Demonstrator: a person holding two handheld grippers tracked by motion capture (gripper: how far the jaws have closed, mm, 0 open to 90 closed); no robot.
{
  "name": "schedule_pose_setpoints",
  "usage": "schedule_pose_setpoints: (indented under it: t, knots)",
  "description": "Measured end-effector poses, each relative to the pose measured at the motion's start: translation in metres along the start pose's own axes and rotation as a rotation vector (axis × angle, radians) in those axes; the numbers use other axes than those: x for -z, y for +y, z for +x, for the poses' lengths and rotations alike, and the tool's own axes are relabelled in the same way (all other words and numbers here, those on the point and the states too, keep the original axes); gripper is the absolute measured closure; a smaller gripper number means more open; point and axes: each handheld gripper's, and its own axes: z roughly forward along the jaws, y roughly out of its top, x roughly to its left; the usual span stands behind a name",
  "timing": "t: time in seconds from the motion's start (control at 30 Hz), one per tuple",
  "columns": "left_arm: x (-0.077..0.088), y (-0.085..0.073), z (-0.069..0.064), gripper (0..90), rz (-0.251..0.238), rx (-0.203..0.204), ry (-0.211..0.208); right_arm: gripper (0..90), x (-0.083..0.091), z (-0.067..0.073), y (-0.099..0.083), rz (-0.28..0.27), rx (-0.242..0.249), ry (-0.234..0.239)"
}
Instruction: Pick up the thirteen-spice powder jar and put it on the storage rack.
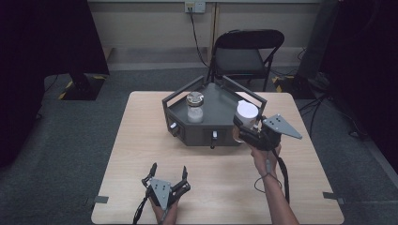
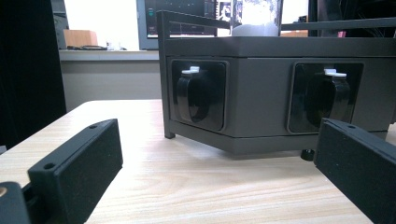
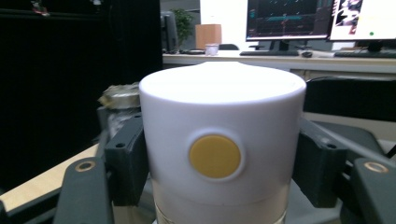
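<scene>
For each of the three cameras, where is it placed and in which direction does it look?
High view: above the person's side, looking forward and down on the table; both forearms enter from below.
Left gripper view: rides low on the left gripper, facing the dark tray; its open jaws frame it.
Right gripper view: rides on the right gripper, whose jaws clamp the white-capped jar.
Shared: the tray and the jar appear in the high view too.

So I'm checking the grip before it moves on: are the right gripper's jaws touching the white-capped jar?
Touching. In the right gripper view, both black jaws press against the sides of the white-capped jar, clamped by the right gripper.
</scene>
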Motion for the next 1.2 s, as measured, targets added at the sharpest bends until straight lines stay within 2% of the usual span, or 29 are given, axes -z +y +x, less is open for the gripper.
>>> schedule_pose_setpoints:
  t: [0.33, 0.47, 0.7, 0.83, 1.2]
  knots:
    - [0.0, 0.0, 0.001, 0.5, 0.0, -0.001, -0.005, 29.7, -0.037, 0.0, 0.021, 0.004, -0.036, -0.047]
    - [0.0, 0.0, 0.001, 0.5, 0.0, -0.001, -0.006, 29.7, -0.052, 0.006, 0.025, 0.014, -0.021, -0.072]
    - [0.0, 0.0, 0.001, 0.5, 0.0, 0.0, -0.008, 29.8, -0.076, 0.016, 0.021, 0.032, -0.008, -0.121]
    - [0.0, 0.0, 0.001, 0.5, 0.0, 0.0, -0.008, 29.7, -0.082, 0.017, 0.017, 0.037, -0.029, -0.141]
    - [0.0, 0.0, 0.002, 0.5, 0.0, 0.0, -0.01, 29.7, -0.089, 0.019, 0.012, 0.067, -0.015, -0.141]
